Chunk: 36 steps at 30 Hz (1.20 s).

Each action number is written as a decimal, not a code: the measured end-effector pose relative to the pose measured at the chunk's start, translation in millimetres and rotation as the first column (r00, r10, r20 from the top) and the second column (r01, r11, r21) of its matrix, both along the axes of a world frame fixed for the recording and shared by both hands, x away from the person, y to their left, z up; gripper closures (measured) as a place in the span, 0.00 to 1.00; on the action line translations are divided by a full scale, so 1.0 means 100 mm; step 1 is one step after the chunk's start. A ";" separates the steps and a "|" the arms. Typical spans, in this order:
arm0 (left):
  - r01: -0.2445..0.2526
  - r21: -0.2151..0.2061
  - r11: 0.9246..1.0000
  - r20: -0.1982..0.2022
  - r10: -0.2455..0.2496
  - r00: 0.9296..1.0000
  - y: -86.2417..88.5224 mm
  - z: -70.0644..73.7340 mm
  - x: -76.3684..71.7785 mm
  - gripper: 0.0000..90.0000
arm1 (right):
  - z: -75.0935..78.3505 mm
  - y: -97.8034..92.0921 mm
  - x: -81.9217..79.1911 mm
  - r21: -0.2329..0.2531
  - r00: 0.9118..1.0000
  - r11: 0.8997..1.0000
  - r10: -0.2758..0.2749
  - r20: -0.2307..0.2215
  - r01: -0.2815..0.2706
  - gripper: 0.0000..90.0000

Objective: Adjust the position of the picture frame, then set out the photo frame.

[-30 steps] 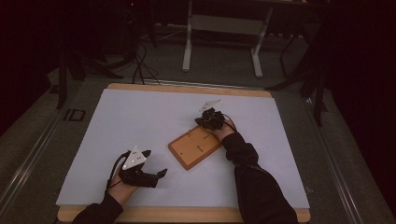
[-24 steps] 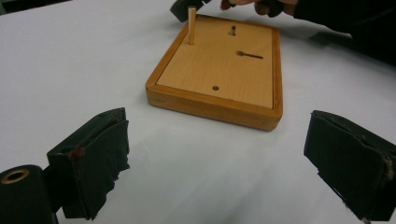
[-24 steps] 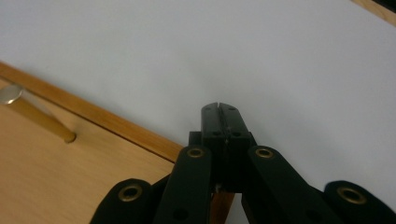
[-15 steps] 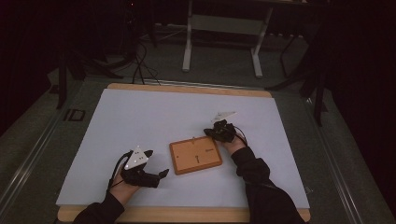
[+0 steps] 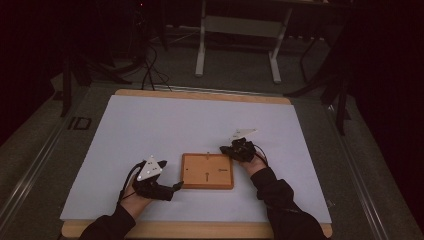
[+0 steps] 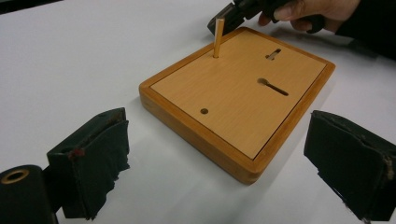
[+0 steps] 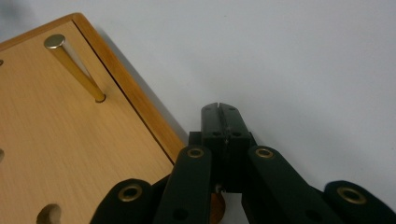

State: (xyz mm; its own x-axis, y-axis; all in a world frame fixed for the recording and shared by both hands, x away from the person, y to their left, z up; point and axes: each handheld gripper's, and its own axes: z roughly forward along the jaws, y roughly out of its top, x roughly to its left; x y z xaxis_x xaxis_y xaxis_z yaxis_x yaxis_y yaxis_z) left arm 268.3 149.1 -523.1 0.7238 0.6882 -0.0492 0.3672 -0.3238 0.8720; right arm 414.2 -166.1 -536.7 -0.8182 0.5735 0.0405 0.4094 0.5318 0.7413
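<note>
Your left tongs (image 5: 176, 187) sit on the near left of the desk (image 5: 150, 125), held wide open, with nothing between the two black jaws. In the left gripper view the jaws stand far apart on either side of the near corner of the wooden board (image 6: 238, 100), neither one touching it; the high view puts their tips just beside the board's near left corner.

Your right tongs (image 7: 219, 108) are closed, the two jaws pressed flat together with nothing between them. In the right gripper view their tips lie over the white surface just beside the board's edge (image 7: 135, 102), close to the wood but apart from it.

The board (image 5: 207, 171) lies flat near the middle of the desk, a little to the near side, between your two hands. A thin wooden peg (image 6: 217, 38) stands upright in a hole near its far edge. The top also shows a small round hole (image 6: 204, 111) and two slots (image 6: 273, 87).
</note>
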 end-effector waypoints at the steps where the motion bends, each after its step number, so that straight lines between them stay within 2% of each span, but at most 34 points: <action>1: 0.004 -0.001 1.000 0.003 -0.003 1.000 0.00 0.00 0.00 0.08 | 0.00 0.00 0.00 0.004 1.000 1.000 -0.001 0.001 0.001 1.00; 6: 0.027 -0.006 1.000 0.025 -0.026 0.999 -0.02 0.00 0.01 0.08 | 0.03 -0.02 -0.01 0.023 1.000 1.000 0.003 0.011 -0.003 1.00; 8: 0.042 -0.021 0.999 0.030 -0.041 0.999 -0.03 0.00 0.02 0.08 | 0.06 -0.04 -0.02 0.024 1.000 1.000 0.001 0.022 -0.001 1.00; 11: 0.063 -0.027 0.998 0.022 -0.063 0.998 -0.05 0.01 0.03 0.08 | 0.12 -0.08 -0.06 0.026 1.000 1.000 0.000 0.027 -0.001 0.99; 14: 0.091 -0.028 0.995 0.000 -0.091 0.996 -0.08 0.01 0.04 0.08 | 0.18 -0.13 -0.10 0.047 1.000 0.999 0.000 0.021 -0.001 0.94; 17: 0.142 -0.050 0.989 -0.051 -0.145 0.988 -0.12 0.05 0.05 0.08 | 0.24 -0.18 -0.17 0.055 0.999 0.998 0.012 0.034 -0.014 0.91; 18: 0.152 -0.054 0.987 -0.048 -0.155 0.987 -0.13 0.05 0.04 0.08 | 0.27 -0.19 -0.20 0.053 0.999 0.999 0.012 0.047 -0.015 0.89; 21: 0.188 -0.032 0.982 -0.050 -0.189 0.981 -0.18 0.09 0.05 0.08 | 0.34 -0.25 -0.27 0.076 0.999 0.997 0.023 0.047 -0.027 0.79; 25: 0.220 -0.035 0.975 -0.050 -0.221 0.974 -0.23 0.11 0.07 0.08 | 0.42 -0.33 -0.41 0.074 0.998 0.996 0.040 0.056 -0.044 0.65; 28: 0.223 -0.038 0.974 -0.052 -0.225 0.973 -0.27 0.10 0.10 0.08 | 0.47 -0.40 -0.51 0.087 0.997 0.995 0.039 0.062 -0.044 0.58; 31: 0.228 -0.043 0.973 -0.052 -0.230 0.972 -0.29 0.12 0.13 0.08 | 0.51 -0.50 -0.60 0.128 0.997 0.991 0.031 0.067 -0.039 0.52; 33: 0.238 -0.044 0.970 -0.056 -0.241 0.969 -0.31 0.13 0.15 0.08 | 0.52 -0.55 -0.66 0.141 0.997 0.989 0.026 0.073 -0.036 0.44; 35: 0.235 -0.043 0.971 -0.049 -0.237 0.970 -0.32 0.15 0.18 0.08 | 0.51 -0.59 -0.72 0.154 0.997 0.988 0.013 0.070 -0.024 0.37; 36: 0.244 -0.051 0.968 -0.055 -0.247 0.968 -0.33 0.16 0.20 0.08 | 0.50 -0.61 -0.75 0.162 0.998 0.986 0.013 0.065 -0.023 0.33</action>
State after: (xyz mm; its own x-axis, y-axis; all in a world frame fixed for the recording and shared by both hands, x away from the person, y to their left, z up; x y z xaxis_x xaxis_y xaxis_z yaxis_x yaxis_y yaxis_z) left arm 288.2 116.5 -507.4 0.8650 0.4863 -0.1236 0.3334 -0.3729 0.8659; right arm 339.5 -227.3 -486.7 -0.8322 0.5487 0.0795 0.3499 0.4085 0.8430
